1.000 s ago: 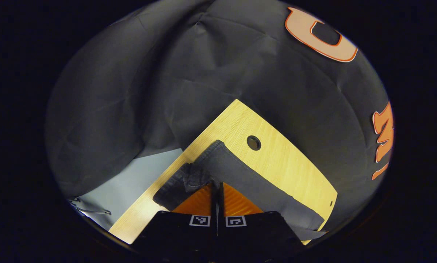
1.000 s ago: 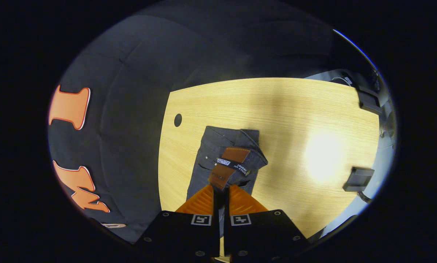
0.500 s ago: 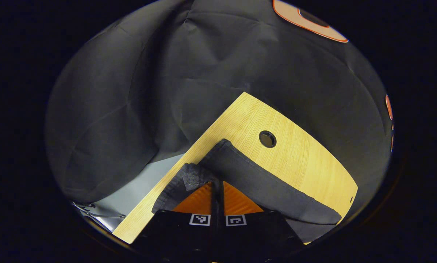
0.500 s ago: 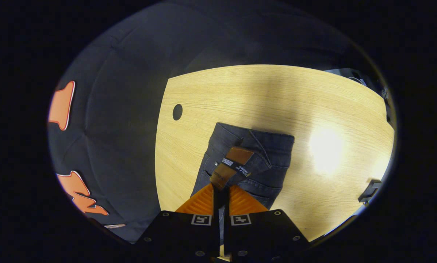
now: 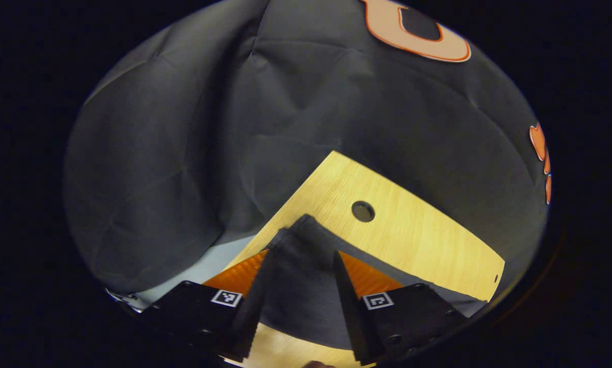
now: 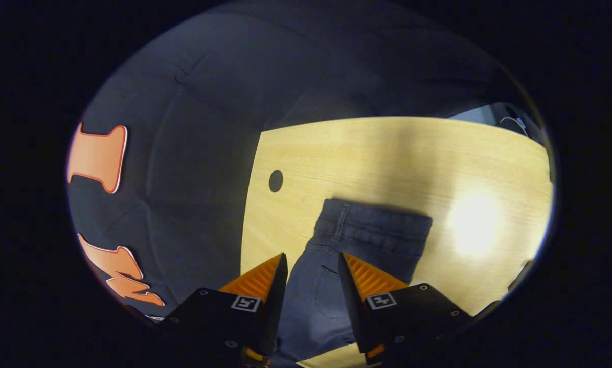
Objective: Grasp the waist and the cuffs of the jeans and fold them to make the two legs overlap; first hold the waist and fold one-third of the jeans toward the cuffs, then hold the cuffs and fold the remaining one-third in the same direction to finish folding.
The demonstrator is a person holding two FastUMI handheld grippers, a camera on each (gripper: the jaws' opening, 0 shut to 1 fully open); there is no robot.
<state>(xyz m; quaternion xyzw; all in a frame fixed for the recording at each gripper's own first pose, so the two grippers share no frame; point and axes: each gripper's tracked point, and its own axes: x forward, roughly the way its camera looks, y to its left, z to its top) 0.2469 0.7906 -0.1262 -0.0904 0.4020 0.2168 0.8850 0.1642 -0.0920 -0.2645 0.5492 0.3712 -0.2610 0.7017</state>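
Standing apart, the left tool fingers straddle the dark grey denim jeans without clamping. The right tool likewise stands spread over the jeans, lying flat on the light wooden worktop, waistband far.

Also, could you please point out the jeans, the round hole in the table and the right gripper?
jeans (image 6: pixel 375 230): right gripper view, on the waistband.
round hole (image 5: pixel 363 211): left gripper view, on its dark centre.
right gripper (image 6: pixel 312 263): right gripper view, midway between its parted fingertips.
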